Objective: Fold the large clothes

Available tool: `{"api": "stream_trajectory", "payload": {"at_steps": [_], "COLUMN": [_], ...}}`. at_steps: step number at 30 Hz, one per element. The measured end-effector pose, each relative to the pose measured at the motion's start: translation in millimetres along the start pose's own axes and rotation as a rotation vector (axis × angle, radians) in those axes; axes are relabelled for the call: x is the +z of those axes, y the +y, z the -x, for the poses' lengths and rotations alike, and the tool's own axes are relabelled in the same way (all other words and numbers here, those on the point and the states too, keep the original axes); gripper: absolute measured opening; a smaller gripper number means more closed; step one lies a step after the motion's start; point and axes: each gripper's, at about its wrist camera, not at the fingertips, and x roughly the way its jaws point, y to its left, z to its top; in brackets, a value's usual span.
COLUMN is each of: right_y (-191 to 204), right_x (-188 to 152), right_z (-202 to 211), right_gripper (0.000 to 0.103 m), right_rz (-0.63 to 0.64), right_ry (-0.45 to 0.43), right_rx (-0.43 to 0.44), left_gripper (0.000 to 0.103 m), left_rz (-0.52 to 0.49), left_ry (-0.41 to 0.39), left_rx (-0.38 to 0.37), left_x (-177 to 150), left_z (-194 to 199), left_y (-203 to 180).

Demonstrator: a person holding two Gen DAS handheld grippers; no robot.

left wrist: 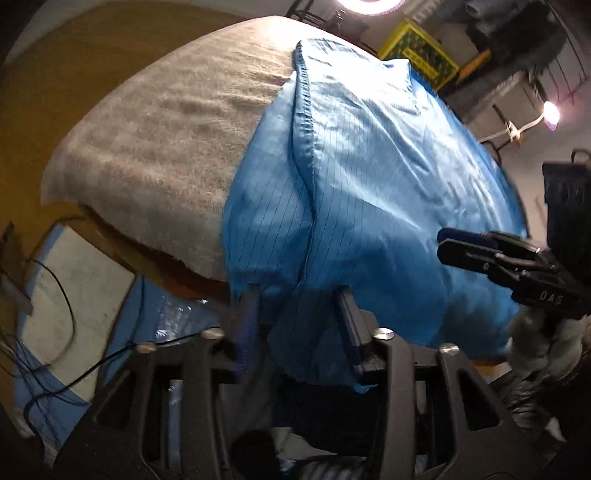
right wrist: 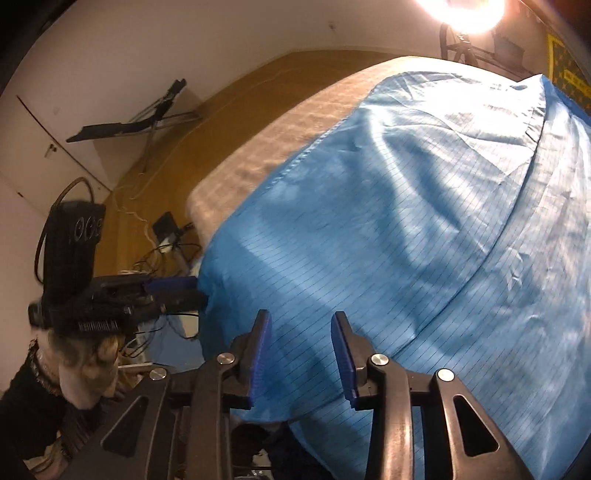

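Blue pinstriped garment (left wrist: 369,192) lay centre-right of frame on the grey blanket-covered counter (left wrist: 155,147), one flap already folded over, near edge drooping off. Left gripper (left wrist: 299,325) fingers looked clamped on that hem. Right gripper (right wrist: 301,354) fingers apart over cloth, gripping nothing. Judged roughly midway; more folds remained.

This looks like a makeshift recording room rather than a lived-in home. A bright lamp on a stand (right wrist: 469,14) glares at the far end, cables (left wrist: 55,295) trail loose over the brown floor (right wrist: 207,122), a yellow plastic crate (left wrist: 421,55) sits by cluttered shelving, and a folding stand (right wrist: 147,122) leans against the bare white wall (right wrist: 147,48).
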Motion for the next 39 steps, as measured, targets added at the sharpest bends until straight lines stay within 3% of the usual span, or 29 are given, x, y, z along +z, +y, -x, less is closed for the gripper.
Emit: {"api": "stream_trajectory", "payload": {"at_steps": [1, 5, 9, 12, 13, 14, 15, 17, 24, 28, 35, 39], "right_y": [0, -3, 1, 9, 10, 9, 9, 9, 2, -10, -36, -41], "right_x": [-1, -4, -1, 5, 7, 8, 8, 8, 7, 7, 4, 5], "right_z": [-1, -7, -18, -26, -26, -27, -27, -26, -9, 1, 5, 0], "right_gripper": [0.036, 0.036, 0.036, 0.036, 0.036, 0.036, 0.036, 0.037, 0.040, 0.054, 0.054, 0.048], "right_rz": [-0.001, -0.002, 0.029, 0.070, 0.068, 0.064, 0.056, 0.036, -0.050, -0.136, -0.213, -0.222], "right_ry": [0.001, 0.016, 0.022, 0.014, 0.013, 0.013, 0.015, 0.023, -0.003, -0.026, -0.036, -0.025], "right_rx": [-0.005, -0.031, -0.049, -0.081, -0.081, -0.080, -0.075, -0.034, 0.021, 0.024, -0.017, -0.015], "left_gripper": [0.000, 0.000, 0.000, 0.001, 0.005, 0.017, 0.041, 0.069, 0.069, 0.069, 0.069, 0.057], "left_rz": [0.000, -0.010, -0.002, -0.053, -0.047, -0.026, -0.007, 0.048, 0.118, 0.171, 0.223, 0.205], "left_ry": [0.009, -0.006, -0.050, -0.084, -0.090, -0.089, -0.096, -0.126, -0.121, -0.094, -0.080, -0.114], "left_rx": [-0.009, -0.011, 0.038, 0.065, 0.064, 0.045, 0.035, 0.010, -0.028, -0.041, -0.084, -0.084], "left_x": [2, 1, 0, 0, 0, 0, 1, 4, 22, 31, 34, 35], "left_z": [-2, 3, 13, 21, 24, 27, 28, 31, 21, 5, 3, 14], "left_y": [-1, 2, 6, 1, 1, 5, 9, 20, 35, 42, 52, 46]}}
